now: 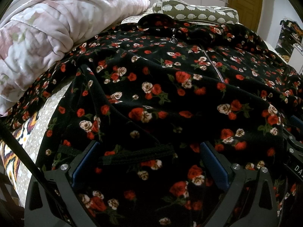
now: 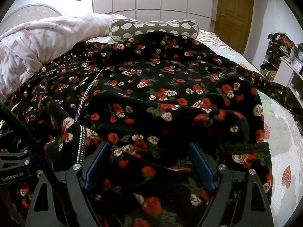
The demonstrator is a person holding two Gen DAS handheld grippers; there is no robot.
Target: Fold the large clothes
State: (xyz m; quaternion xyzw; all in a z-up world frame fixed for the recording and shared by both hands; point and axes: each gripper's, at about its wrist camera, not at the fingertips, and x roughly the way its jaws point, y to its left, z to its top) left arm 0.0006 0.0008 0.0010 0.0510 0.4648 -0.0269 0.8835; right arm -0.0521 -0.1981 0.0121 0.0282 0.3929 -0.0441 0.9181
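Bedroom furniture frames everything: pale wardrobe doors and a wooden door (image 2: 233, 15) at the far end, and a bed (image 2: 280, 140) with a dotted cover carrying the work; spread across it ahead of both tools lies the floral garment (image 2: 151, 94), black with red and cream roses, zip (image 2: 89, 92) running away toward its collar. Beyond the collar sits a patterned bolster pillow (image 2: 153, 28); off to the left of the grippers a pink quilt (image 1: 41, 37) is heaped against the garment's edge.

The left gripper (image 1: 149, 162) points down at the near hem with its jaws spread wide, cloth lying between the blue pads but not pinched; the right gripper (image 2: 149, 162) stands likewise apart over the near hem, nothing clamped.

Risks, as I judge them: the plush fabric is thick and rumpled, so a bite here may catch only the top layer, leaving the back panel behind; closing on a ridge could drag creases into the fold; uneven grips would skew the zip line; a long lift might also snag the quilt.
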